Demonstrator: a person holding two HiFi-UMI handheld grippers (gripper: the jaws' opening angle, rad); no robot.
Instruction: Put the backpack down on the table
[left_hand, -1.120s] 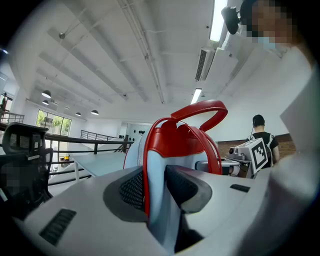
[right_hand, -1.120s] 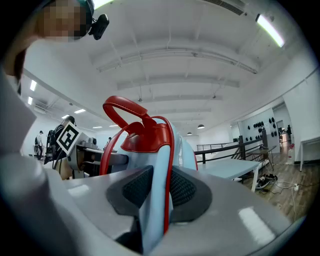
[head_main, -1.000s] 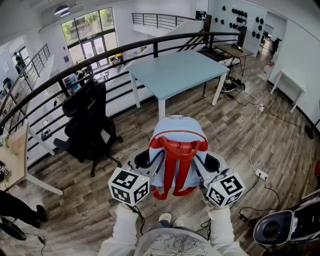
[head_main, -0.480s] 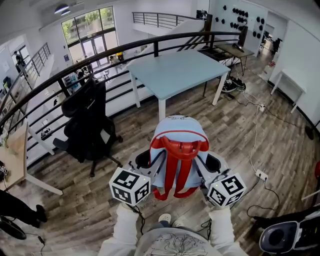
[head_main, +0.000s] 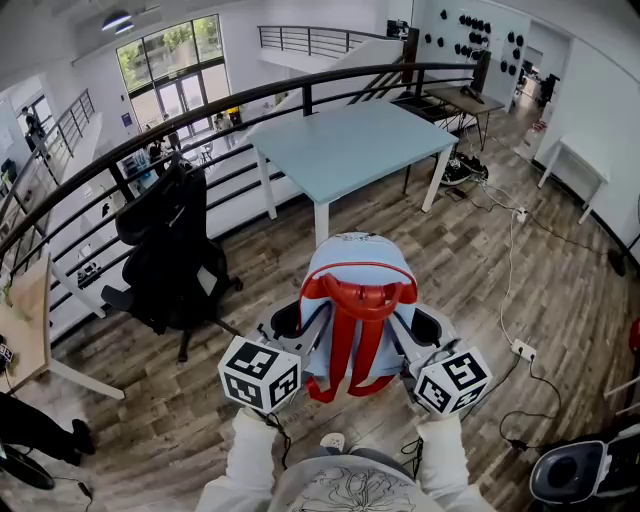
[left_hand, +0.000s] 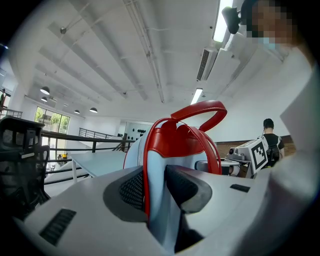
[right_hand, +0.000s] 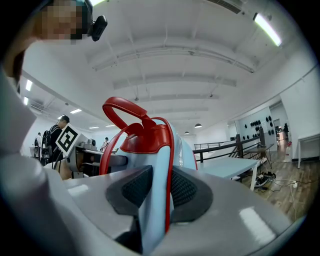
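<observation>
Closest to you, your left tool and right tool each pinch one side of the pale blue backpack, jaws closed on its fabric beside the red trim. The backpack hangs upright between them above the wooden floor, red straps facing you. Beyond stands the light blue worktop, its near edge well apart from the backpack.
</observation>
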